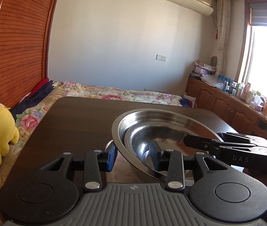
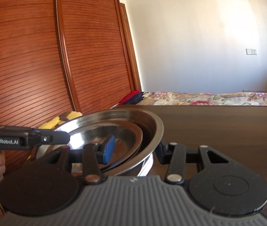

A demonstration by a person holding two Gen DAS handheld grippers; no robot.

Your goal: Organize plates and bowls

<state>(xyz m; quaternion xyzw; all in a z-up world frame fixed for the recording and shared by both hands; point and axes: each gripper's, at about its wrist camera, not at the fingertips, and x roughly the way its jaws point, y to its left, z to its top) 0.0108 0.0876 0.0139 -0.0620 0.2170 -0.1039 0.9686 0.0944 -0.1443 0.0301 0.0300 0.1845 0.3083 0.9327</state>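
A large steel bowl (image 1: 152,120) with a smaller steel plate (image 1: 171,137) nested inside it is held tilted above the near part of the dark table (image 1: 73,116). The left gripper (image 1: 134,157) grasps its rim on the left side: one blue-padded finger (image 1: 111,157) is outside the wall and the other is inside. The right gripper (image 2: 132,149) clamps the opposite, right rim in the same way, its inner finger (image 2: 108,149) inside the bowl. Both pairs of fingers are clenched on the rim. The metal looks stiff, thin and rather light, not fragile, but polished and probably slippery, so the pads may slide along the edge. Because the bowl leans, the inner plate could slip out; holding two opposite rims and keeping it level seems the safest way.
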